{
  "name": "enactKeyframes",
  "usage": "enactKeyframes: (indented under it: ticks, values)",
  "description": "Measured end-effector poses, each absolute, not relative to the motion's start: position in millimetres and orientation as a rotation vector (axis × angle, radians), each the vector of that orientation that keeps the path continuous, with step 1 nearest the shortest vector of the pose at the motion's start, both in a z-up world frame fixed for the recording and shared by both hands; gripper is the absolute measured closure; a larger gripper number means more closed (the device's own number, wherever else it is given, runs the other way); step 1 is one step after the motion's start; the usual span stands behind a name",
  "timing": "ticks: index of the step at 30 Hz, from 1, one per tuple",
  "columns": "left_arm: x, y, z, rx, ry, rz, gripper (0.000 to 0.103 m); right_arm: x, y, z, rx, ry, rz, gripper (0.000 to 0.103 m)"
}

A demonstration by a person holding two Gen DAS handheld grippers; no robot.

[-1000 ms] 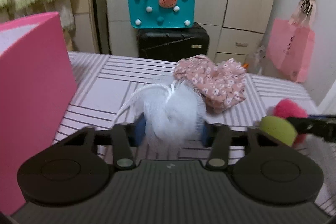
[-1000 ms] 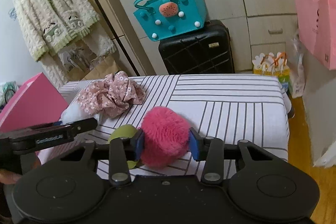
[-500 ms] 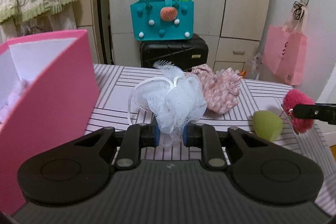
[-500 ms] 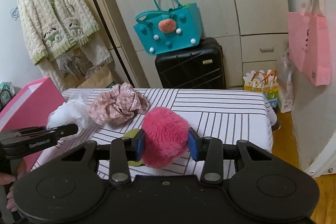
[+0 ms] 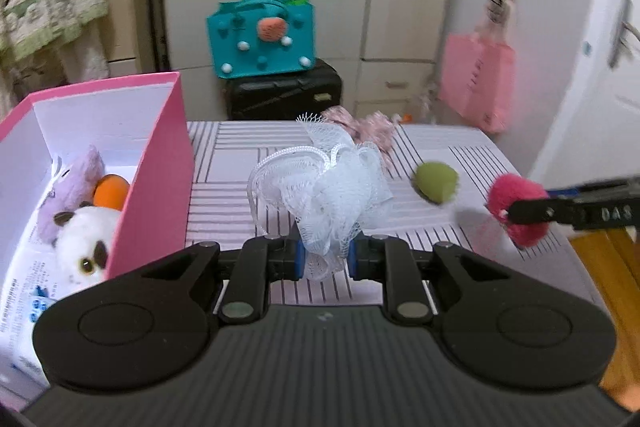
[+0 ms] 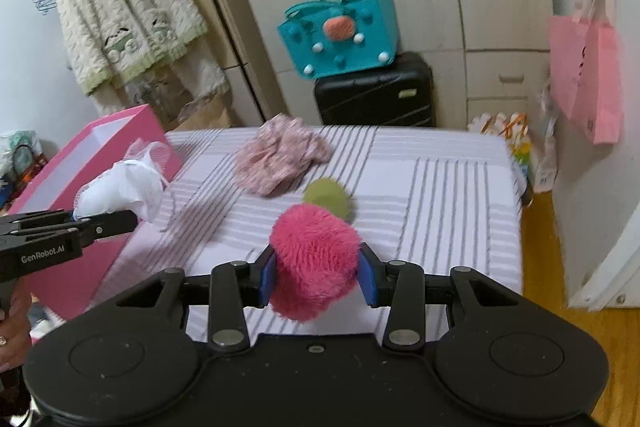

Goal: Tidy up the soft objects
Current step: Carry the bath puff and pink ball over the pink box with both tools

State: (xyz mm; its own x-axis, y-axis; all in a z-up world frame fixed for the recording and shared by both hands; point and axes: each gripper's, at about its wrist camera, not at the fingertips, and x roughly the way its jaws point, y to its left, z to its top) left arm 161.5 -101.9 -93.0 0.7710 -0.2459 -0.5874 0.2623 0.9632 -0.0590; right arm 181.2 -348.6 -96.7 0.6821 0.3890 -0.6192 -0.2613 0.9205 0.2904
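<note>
The left gripper (image 5: 325,259) has its blue pads pressed tight on the lower part of a white mesh bath pouf (image 5: 332,187), which bunches up above the fingers with its cord loop hanging to one side; the pouf is off the striped tabletop (image 5: 232,163) and sits just right of the pink box (image 5: 160,163). That box stands open at the table's left edge and already holds a white plush toy with big eyes (image 5: 86,247), a lilac plush piece (image 5: 74,183) and an orange ball (image 5: 112,191). The right gripper (image 6: 318,277) pinches a fuzzy pink pom-pom (image 6: 314,263) between its pads, holding it clear of the table. Just beyond the pom-pom a green sponge (image 6: 328,197) lies on the cloth, and farther back a crumpled floral fabric piece (image 6: 282,155) rests near the middle of the table. Behind the table a teal tote bag (image 6: 340,39) stands on a black suitcase (image 6: 376,95).
</note>
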Motion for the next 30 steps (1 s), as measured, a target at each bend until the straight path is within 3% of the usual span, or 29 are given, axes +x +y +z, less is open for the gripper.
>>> enactKeyframes:
  ticks: [16, 30]
  values:
    - [109, -51, -50, 0.061, 0.773, -0.463, 0.085, 116, -295, -69, 0.268, 0.855, 0.573, 0.057]
    - [69, 52, 2, -0.045, 0.695, -0.450, 0.085, 95, -201, -10, 0.146, 0.787, 0.752, 0.057]
